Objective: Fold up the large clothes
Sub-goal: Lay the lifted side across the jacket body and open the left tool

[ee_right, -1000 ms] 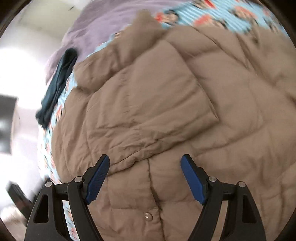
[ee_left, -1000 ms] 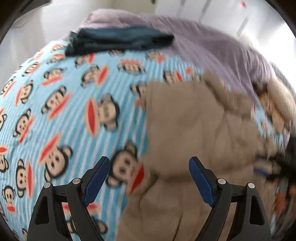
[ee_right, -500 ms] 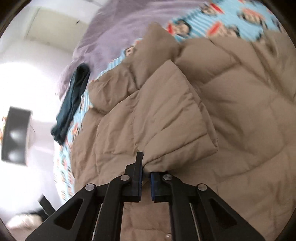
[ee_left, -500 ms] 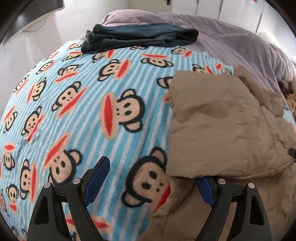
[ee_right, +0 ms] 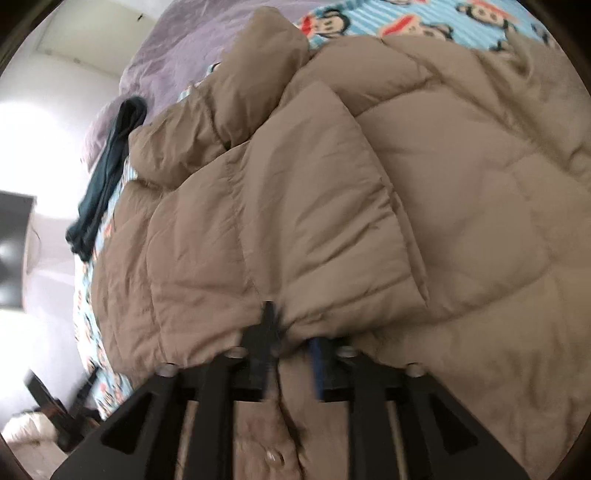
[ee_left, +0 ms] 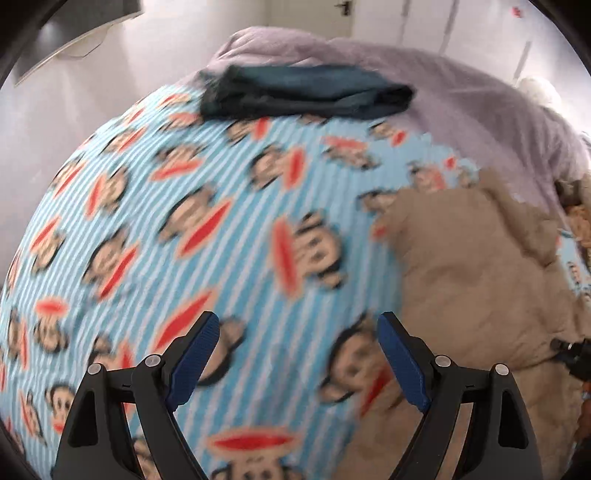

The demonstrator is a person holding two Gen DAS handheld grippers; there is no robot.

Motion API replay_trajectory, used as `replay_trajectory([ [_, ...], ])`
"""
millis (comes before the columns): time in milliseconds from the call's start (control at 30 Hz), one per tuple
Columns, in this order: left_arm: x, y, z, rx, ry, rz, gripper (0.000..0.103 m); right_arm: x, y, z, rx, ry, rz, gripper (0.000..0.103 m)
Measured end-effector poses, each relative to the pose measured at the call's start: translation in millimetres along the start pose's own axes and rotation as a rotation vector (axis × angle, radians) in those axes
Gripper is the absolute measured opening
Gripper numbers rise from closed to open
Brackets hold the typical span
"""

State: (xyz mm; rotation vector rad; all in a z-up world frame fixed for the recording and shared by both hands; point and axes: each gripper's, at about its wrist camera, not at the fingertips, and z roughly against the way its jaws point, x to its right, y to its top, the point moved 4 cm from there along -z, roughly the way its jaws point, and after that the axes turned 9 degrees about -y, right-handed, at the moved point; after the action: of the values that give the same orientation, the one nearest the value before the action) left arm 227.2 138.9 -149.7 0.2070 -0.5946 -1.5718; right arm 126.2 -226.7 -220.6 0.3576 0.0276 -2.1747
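The tan puffer jacket (ee_right: 332, 206) lies along the bed's right side on the monkey-print blanket (ee_left: 184, 221), its folded sleeve hem pinched in the right gripper (ee_right: 291, 350), while the left gripper (ee_left: 299, 354), fingers spread and empty, hovers left of it, farther off.

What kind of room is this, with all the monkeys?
Most likely a bedroom. The monkey blanket covers what looks like a bed, with a purple duvet bunched at its far end. Folded dark jeans and a puffy tan coat lie on top, and a door stands behind.
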Motion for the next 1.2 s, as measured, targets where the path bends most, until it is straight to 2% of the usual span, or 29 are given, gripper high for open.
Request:
replay_trajectory([
  [33, 8, 5, -3, 0.003, -0.017, -0.012, 0.088, -3, -3, 9, 0.009, -0.018, 0.026, 0.054],
  [167, 52, 26, -33, 0.008, -0.070, -0.065, 0.088, -10, -15, 46, 0.113, -0.081, 0.110, 0.055],
  [200, 58, 30, -40, 0.006, -0.070, -0.070, 0.088, -13, -15, 55, 0.153, -0.091, 0.137, 0.047],
  [233, 63, 32, -48, 0.001, -0.060, -0.076, 0.088, -13, -15, 60, 0.176, -0.097, 0.151, 0.032],
  [267, 68, 31, -58, -0.012, -0.033, -0.092, 0.088, -16, -10, 64, 0.207, -0.118, 0.171, 0.026],
  [333, 73, 26, -76, -0.044, 0.028, -0.124, 0.088, -12, -1, 66, 0.223, -0.140, 0.167, 0.022],
  [500, 65, 16, -88, -0.059, 0.031, -0.082, 0.088, -2, 16, 45, 0.189, -0.156, 0.174, 0.021],
  [633, 64, 11, -98, -0.068, 0.024, -0.089, 0.088, 14, 16, 5, 0.127, -0.227, 0.221, 0.017],
  [733, 65, 7, -103, -0.067, 0.040, -0.092, 0.093, 21, 18, -7, 0.142, -0.230, 0.251, 0.016],
  [867, 63, 10, -98, -0.081, 0.045, -0.064, 0.093, 26, 19, 1, 0.141, -0.235, 0.234, 0.017],
  [933, 63, 12, -91, -0.086, 0.057, -0.063, 0.093, 33, 16, 9, 0.135, -0.255, 0.211, 0.020],
  [1100, 66, 13, -60, -0.092, 0.054, -0.075, 0.093, 60, 4, 31, 0.095, -0.212, 0.116, 0.021],
  [1200, 72, 8, -47, -0.115, 0.066, -0.086, 0.093, 73, -2, 43, 0.073, -0.179, 0.074, 0.025],
])
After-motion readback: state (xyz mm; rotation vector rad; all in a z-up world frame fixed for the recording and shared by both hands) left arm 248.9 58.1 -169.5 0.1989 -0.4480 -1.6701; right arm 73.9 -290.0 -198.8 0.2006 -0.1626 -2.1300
